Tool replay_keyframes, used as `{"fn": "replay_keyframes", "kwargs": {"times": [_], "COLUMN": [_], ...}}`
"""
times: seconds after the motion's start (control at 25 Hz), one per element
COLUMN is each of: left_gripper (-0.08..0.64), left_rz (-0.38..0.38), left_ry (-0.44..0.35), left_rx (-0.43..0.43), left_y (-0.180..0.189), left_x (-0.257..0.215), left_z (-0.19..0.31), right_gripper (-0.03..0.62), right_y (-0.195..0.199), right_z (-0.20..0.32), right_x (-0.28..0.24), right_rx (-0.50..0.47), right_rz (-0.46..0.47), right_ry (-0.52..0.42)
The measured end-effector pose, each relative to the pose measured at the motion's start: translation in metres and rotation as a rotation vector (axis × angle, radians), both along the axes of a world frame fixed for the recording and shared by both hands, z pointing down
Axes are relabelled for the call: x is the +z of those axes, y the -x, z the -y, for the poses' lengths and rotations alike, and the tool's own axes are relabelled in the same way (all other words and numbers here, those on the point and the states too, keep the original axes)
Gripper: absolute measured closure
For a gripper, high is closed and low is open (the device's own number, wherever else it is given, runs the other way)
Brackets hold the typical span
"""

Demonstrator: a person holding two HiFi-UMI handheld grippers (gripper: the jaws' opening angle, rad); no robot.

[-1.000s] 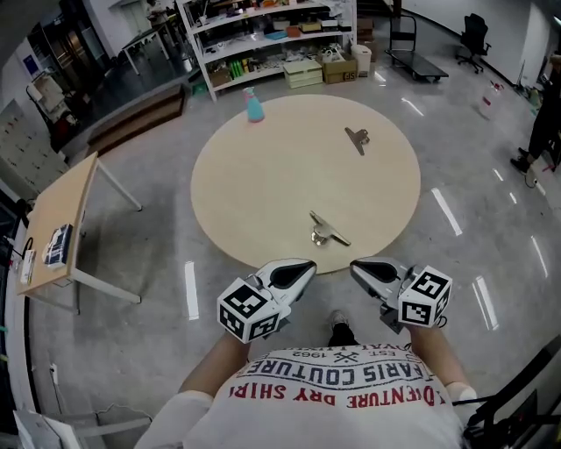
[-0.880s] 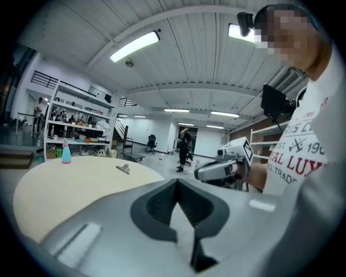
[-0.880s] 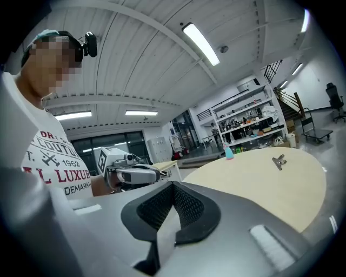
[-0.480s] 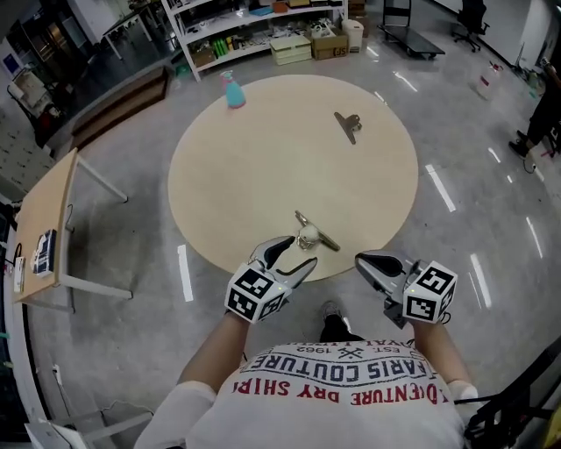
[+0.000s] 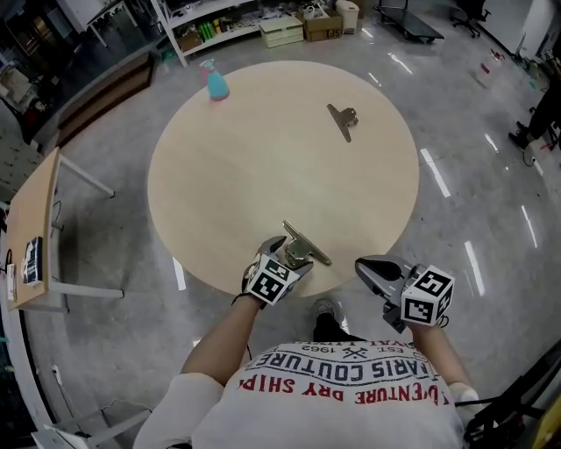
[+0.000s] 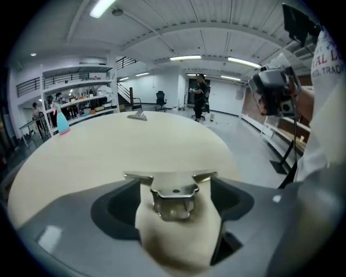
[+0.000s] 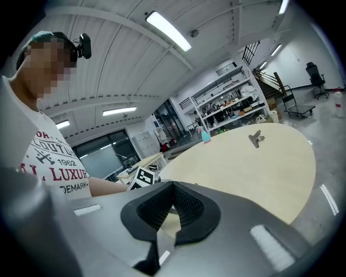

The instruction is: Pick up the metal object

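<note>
A shiny metal clip-like object [image 5: 302,247] lies near the front edge of the round beige table [image 5: 263,167]. My left gripper [image 5: 287,256] sits right at it. In the left gripper view the metal object [image 6: 173,197] lies between the two jaws, and the left gripper [image 6: 173,183] is opening, its pads not pressing on the metal. My right gripper [image 5: 361,264] hangs off the table's front edge, to the right, shut with nothing in it. In its own view the right gripper [image 7: 172,188] has its pads together.
A second metal clip [image 5: 344,117] lies at the table's far right and a blue spray bottle [image 5: 213,81] stands at its far left. A small wooden side table [image 5: 39,224] is at the left, shelving [image 5: 228,16] behind. A person [image 6: 200,96] stands far off.
My left gripper has moved forward over the table's front edge to the near metal object, and its jaws went from shut to wide apart. The right gripper has barely moved.
</note>
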State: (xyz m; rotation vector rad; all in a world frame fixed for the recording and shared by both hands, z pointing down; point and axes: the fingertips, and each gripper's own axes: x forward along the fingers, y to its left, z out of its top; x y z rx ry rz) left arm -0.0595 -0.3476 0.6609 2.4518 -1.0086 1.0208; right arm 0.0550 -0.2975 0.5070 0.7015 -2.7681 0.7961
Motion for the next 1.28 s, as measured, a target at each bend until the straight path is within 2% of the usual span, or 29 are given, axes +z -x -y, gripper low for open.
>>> {"fn": "replay_keyframes", "kwargs": {"times": [0.08, 0.16, 0.2, 0.48, 0.68, 0.8, 1.0, 1.28], "left_gripper": [0.173, 0.263, 0.276, 0.281, 0.281, 0.281, 0.281, 0.281], "left_rz": [-0.007, -0.009, -0.012, -0.015, -0.082, -0.151, -0.262, -0.333], "left_ry": [0.022, 0.021, 0.017, 0.016, 0.006, -0.029, -0.162, -0.281], "left_rx": [-0.016, -0.03, -0.032, -0.038, -0.105, -0.139, -0.153, -0.113], "left_y": [-0.004, -0.008, -0.009, -0.006, 0.0, 0.005, 0.017, 0.017], "left_x": [0.008, 0.013, 0.014, 0.014, -0.001, -0.033, -0.124, -0.228], "left_z": [0.005, 0.009, 0.01, 0.008, 0.0, -0.008, -0.03, -0.077], "right_gripper": [0.591, 0.591, 0.592, 0.592, 0.592, 0.591, 0.591, 0.591], "right_y": [-0.005, -0.011, -0.014, -0.016, -0.018, -0.017, -0.007, 0.01], "right_z": [0.007, 0.012, 0.013, 0.009, 0.005, 0.0, -0.004, -0.015], "right_x": [0.003, 0.007, 0.009, 0.012, 0.012, 0.003, -0.022, -0.063], "right_rx": [0.002, 0.003, 0.004, 0.014, 0.023, 0.02, 0.009, -0.03], "right_rz": [0.0, -0.003, -0.004, 0.011, 0.003, 0.005, 0.02, 0.056], "right_ry": [0.014, 0.026, 0.031, 0.053, 0.042, 0.023, -0.038, -0.143]}}
